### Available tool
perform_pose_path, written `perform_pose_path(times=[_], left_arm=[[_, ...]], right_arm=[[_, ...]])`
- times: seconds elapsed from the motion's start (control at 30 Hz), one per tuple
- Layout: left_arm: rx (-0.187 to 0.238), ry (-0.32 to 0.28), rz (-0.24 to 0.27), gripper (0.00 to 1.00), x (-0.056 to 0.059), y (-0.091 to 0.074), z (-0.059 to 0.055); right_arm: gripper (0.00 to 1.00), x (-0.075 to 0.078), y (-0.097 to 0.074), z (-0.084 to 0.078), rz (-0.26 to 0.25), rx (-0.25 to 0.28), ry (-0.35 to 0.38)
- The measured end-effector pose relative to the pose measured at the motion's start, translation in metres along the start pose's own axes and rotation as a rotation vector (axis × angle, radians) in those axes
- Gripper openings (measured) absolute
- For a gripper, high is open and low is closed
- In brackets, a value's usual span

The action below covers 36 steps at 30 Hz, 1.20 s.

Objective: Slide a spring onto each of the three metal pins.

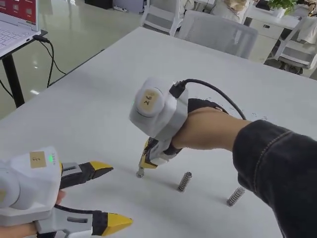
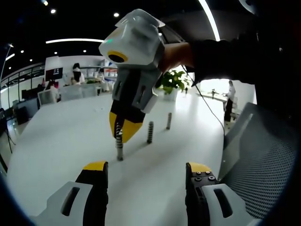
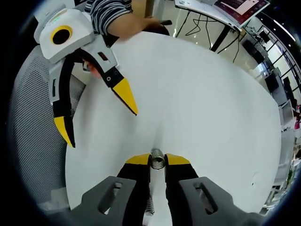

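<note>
Spring (image 3: 158,159) in right gripper (image 3: 158,162), seemingly atop pin (image 2: 120,154)

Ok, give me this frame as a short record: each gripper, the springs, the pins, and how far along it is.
surface: white table
right gripper: shut on third spring, held at the third pin
left gripper: open, holding nothing, apart from the pins
middle pin: standing, spring on it
right-hand pin: standing, spring on it
progress: two of three done; third spring not yet released
</note>
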State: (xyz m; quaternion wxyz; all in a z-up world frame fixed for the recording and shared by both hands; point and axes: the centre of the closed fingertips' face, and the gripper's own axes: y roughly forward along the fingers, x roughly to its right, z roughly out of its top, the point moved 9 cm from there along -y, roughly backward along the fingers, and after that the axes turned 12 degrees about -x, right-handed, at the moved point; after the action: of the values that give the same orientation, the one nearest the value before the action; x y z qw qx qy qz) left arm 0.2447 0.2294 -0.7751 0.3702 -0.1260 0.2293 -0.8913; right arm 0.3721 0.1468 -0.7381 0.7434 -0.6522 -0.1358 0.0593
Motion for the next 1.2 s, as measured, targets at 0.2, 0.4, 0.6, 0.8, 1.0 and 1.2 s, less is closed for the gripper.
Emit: perform_pose_path(times=[0.2,0.4,0.6,0.8,1.0,1.2], left_arm=[[-0.003,0.000,-0.004,0.62,0.000,0.001,0.000],[-0.006,-0.002,-0.006,0.62,0.000,0.001,-0.001],[-0.008,-0.004,-0.007,0.62,0.000,0.002,-0.002],[-0.009,-0.005,-0.006,0.61,0.000,0.001,-0.003],[-0.011,-0.006,-0.007,0.61,0.001,0.002,-0.003],[-0.012,-0.005,-0.007,0.61,0.001,0.002,-0.003]], right_arm=[[0.08,-0.004,0.010,0.000,0.011,-0.013,0.001],[0.08,-0.005,0.015,0.001,0.011,-0.010,0.007],[0.08,-0.006,0.020,0.000,0.009,-0.015,0.008],[0.08,-0.008,0.024,-0.001,0.013,-0.018,0.010],[0.09,-0.009,0.025,-0.001,0.014,-0.016,0.014],[0.09,-0.008,0.025,0.001,0.014,-0.015,0.017]])
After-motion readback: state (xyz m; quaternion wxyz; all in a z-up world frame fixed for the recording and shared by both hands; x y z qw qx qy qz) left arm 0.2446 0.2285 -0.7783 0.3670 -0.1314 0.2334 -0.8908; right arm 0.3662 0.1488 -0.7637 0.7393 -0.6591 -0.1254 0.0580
